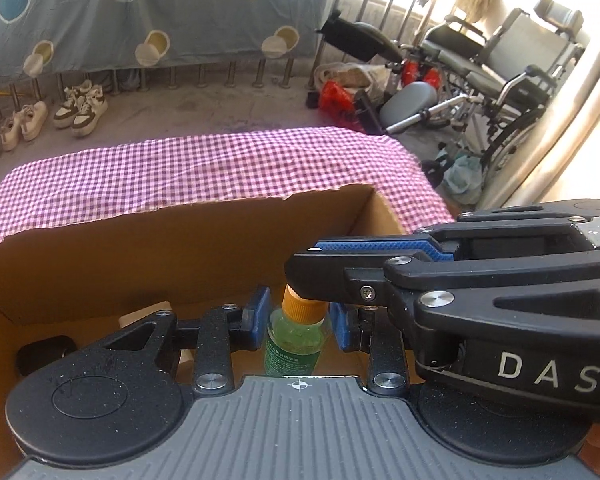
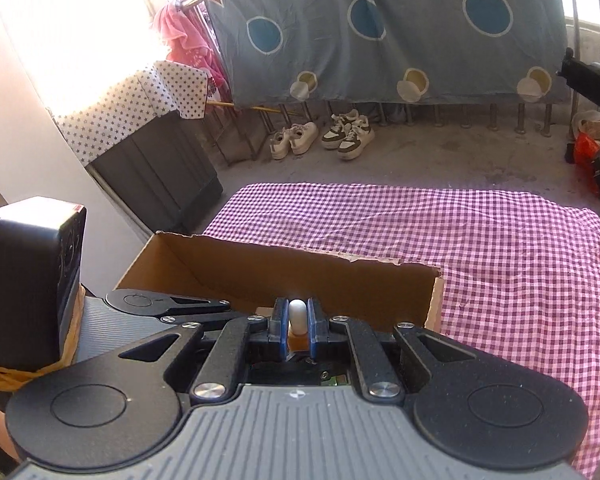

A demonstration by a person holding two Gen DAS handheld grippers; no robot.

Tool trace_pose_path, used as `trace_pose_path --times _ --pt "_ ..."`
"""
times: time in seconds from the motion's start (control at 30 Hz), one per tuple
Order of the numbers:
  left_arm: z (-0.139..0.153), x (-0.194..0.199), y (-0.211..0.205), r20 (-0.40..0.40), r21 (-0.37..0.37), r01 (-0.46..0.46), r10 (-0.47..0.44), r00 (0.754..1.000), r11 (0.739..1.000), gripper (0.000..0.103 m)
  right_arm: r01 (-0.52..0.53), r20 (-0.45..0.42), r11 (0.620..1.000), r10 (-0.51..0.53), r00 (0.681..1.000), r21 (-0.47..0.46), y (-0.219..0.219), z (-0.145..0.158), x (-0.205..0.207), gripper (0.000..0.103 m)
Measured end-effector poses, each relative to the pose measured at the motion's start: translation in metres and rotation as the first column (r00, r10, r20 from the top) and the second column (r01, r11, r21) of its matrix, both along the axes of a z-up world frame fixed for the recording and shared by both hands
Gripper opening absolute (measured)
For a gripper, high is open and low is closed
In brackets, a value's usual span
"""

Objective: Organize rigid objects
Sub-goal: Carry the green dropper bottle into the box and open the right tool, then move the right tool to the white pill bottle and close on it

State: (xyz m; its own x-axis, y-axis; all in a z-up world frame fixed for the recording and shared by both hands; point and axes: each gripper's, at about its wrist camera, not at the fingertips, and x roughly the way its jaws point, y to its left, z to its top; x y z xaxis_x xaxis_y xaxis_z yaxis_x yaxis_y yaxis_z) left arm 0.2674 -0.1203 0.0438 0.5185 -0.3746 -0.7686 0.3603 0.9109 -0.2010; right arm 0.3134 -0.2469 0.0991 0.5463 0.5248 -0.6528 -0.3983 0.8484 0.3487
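A small green bottle (image 1: pixel 294 344) with an orange cap stands upright inside the open cardboard box (image 1: pixel 172 240). My left gripper (image 1: pixel 298 322) straddles the bottle's body with blue pads on both sides, close but with small gaps showing. My right gripper (image 1: pixel 316 268) reaches in from the right above it and is shut on the bottle's top. In the right wrist view, the right gripper (image 2: pixel 298 326) pinches the white tip and orange cap (image 2: pixel 298 320) between its blue pads, over the box (image 2: pixel 284 268).
The box sits on a table with a purple checked cloth (image 1: pixel 220 168). A wooden block (image 1: pixel 148 314) and a dark object (image 1: pixel 44 354) lie in the box at left. Shoes (image 1: pixel 80 108) and a wheelchair (image 1: pixel 500 68) stand on the floor beyond.
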Motion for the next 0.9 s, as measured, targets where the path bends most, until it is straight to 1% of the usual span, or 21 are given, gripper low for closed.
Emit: trace_pose_path --times 0.17,0.27,0.33,0.37,0.4,0.47,0.57,0.63,0.67,0.77,0.8,0.83,0.9 --pt "-0.002 0.003 0.0 -0.016 0.026 -0.006 0.006 1.0 1.0 0.032 0.002 -0.015 1.0 -0.002 1.0 0.006 0.001 -0.01 0.007 0.011" --pt "-0.005 0.007 -0.004 -0.028 0.033 -0.006 0.007 1.0 0.999 0.034 0.007 -0.023 1.0 -0.007 1.0 0.004 0.0 -0.014 0.01 0.011" --pt "-0.006 0.009 -0.004 -0.046 0.037 -0.012 0.014 0.999 0.999 0.039 0.015 -0.034 1.0 -0.015 0.999 0.005 0.0 -0.018 0.01 0.011" --pt "-0.007 0.009 -0.005 -0.059 0.042 -0.013 0.016 0.998 0.999 0.045 0.02 -0.044 1.0 -0.019 0.999 0.006 0.0 -0.021 0.011 0.011" --pt "-0.008 0.009 -0.005 -0.067 0.045 -0.014 0.017 0.998 0.999 0.049 0.019 -0.056 1.0 -0.019 0.998 0.01 0.0 -0.024 0.013 0.012" --pt "-0.007 0.006 -0.006 -0.062 0.049 -0.014 0.017 0.998 0.999 0.052 0.026 -0.082 1.0 -0.024 0.996 0.018 0.0 -0.029 0.014 0.013" --pt "-0.003 0.004 -0.005 -0.063 0.039 -0.016 0.018 0.998 0.999 0.058 0.031 -0.092 0.998 -0.027 0.995 0.046 -0.001 -0.03 0.013 0.014" --pt "0.002 0.002 -0.001 -0.055 0.036 -0.024 0.026 0.998 0.999 0.064 0.04 -0.104 0.996 -0.032 0.994 0.077 -0.004 -0.029 0.012 0.015" --pt "0.005 0.0 0.0 -0.049 0.035 -0.03 0.032 0.998 0.999 0.069 0.049 -0.104 0.995 -0.039 0.994 0.089 -0.006 -0.027 0.01 0.016" --pt "0.014 -0.009 0.004 -0.033 0.037 -0.041 0.042 0.999 0.998 0.075 0.076 -0.099 0.988 -0.062 0.993 0.135 -0.014 -0.018 0.001 0.023" --pt "0.018 -0.012 0.005 -0.029 0.043 -0.05 0.052 0.998 0.998 0.078 0.083 -0.091 0.985 -0.069 0.993 0.154 -0.018 -0.014 -0.004 0.026" --pt "0.022 -0.017 0.007 -0.021 0.044 -0.058 0.058 0.998 0.997 0.078 0.088 -0.079 0.982 -0.075 0.994 0.167 -0.02 -0.01 -0.01 0.028" --pt "0.031 -0.029 0.013 0.0 0.03 -0.059 0.059 0.998 0.998 0.081 0.098 -0.051 0.978 -0.09 0.995 0.184 -0.026 -0.001 -0.027 0.031"
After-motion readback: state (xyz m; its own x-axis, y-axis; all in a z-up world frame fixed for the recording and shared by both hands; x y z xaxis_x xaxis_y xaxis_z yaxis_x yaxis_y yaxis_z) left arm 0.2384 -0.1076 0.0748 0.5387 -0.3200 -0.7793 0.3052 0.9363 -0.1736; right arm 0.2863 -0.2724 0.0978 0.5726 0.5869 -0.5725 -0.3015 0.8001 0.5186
